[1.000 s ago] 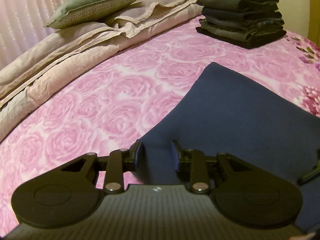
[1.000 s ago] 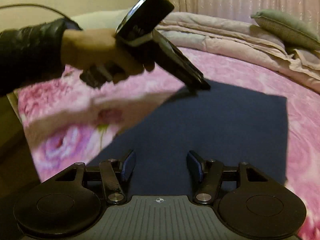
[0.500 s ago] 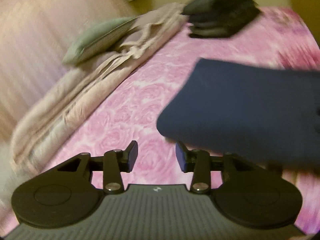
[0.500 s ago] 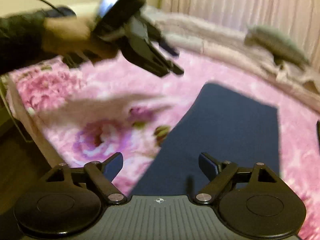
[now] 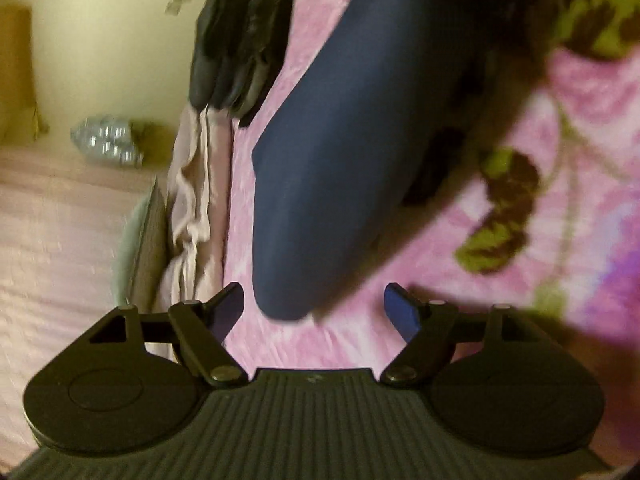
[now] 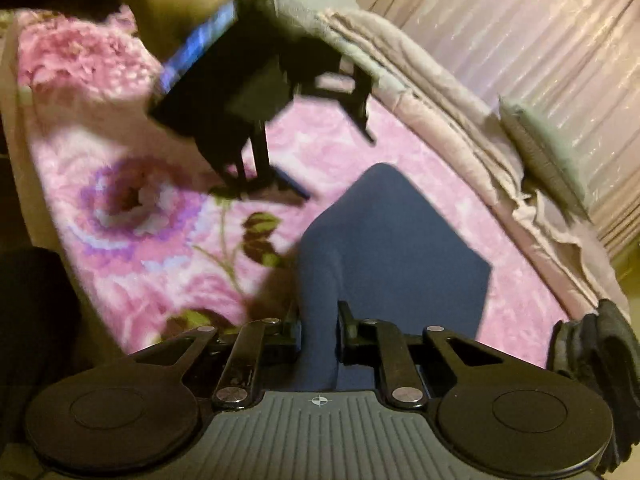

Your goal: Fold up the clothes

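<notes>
While the right gripper [image 6: 319, 326] pinches the navy garment [image 6: 392, 240], the left gripper [image 5: 314, 308] gapes (empty).

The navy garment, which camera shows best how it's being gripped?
Right wrist: the right gripper is shut on the navy garment. Left wrist shows the cloth blurred, beyond the open left gripper.

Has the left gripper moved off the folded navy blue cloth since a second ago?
Yes. The left gripper has let go, opened and swung away from the folded navy blue cloth; against the pink floral bedspread, it now hangs clear of the cloth's corner.
</notes>
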A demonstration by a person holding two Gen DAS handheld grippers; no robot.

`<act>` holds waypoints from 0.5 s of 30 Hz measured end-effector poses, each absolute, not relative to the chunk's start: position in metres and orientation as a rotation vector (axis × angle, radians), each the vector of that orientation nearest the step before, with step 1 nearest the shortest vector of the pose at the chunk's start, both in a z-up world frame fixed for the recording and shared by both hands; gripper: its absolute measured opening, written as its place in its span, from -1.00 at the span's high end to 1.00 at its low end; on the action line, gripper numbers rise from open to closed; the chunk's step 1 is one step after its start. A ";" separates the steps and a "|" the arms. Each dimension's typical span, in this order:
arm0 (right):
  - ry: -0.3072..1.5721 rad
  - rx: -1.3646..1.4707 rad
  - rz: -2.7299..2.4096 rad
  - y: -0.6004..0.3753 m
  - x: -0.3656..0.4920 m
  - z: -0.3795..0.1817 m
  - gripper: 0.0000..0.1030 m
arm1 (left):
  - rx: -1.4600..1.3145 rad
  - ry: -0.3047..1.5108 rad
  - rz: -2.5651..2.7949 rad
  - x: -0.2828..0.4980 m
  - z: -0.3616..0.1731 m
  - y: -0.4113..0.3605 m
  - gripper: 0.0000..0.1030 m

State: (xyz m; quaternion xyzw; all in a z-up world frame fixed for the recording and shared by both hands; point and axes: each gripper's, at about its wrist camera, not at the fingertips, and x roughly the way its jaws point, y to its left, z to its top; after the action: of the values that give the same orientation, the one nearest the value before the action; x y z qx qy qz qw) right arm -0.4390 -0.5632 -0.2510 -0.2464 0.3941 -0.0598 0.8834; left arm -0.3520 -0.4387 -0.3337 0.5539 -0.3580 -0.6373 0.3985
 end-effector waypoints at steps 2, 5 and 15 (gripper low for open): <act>0.820 -0.499 -0.123 -0.571 -0.450 -0.242 0.74 | 1.409 -0.959 -1.609 -0.356 -0.338 -0.450 -0.44; 0.836 -0.516 -0.127 -0.578 -0.473 -0.237 0.74 | 1.439 -0.994 -1.614 -0.363 -0.342 -0.463 -0.36; 0.834 -0.588 -0.223 -0.580 -0.534 -0.260 0.74 | 1.509 -0.784 -1.633 -0.391 -0.324 -0.435 0.42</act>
State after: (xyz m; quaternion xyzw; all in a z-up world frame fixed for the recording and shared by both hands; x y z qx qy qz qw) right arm -0.5338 -0.5802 -0.2599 -0.2807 0.3981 -0.1064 0.8668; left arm -0.3905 -0.4347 -0.3243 0.5915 -0.3071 -0.6402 0.3819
